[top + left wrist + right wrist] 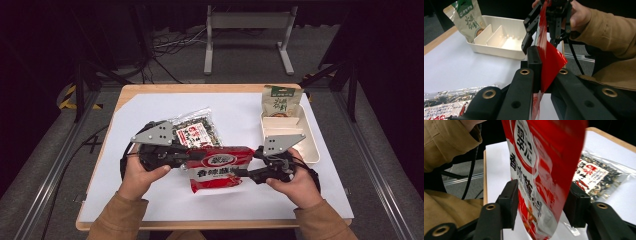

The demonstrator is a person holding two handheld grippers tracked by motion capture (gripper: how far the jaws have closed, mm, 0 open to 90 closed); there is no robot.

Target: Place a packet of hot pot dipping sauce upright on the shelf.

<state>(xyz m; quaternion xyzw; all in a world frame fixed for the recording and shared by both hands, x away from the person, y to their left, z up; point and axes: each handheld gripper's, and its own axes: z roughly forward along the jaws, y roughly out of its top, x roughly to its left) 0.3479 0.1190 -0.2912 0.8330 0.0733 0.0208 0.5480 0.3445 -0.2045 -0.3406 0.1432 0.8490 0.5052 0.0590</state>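
The red snack bag (218,168) is held up over the white bench (150,200), between the two hands. The left gripper (186,159) has its fingers (534,62) clamped tight on one end of the bag. The right gripper (243,173) has its fingers (510,200) apart, one on each side of the other end, with a gap showing, so they are not squeezing it. That means just one end is really held. The bag could swing, droop or slide out if the left hand tips it. If the right fingers close crooked, they may crumple the bag. It could also drop onto the clear bag of dark snacks (196,128) lying just behind, well short of the white tray (312,145) with the green pouch (281,101).
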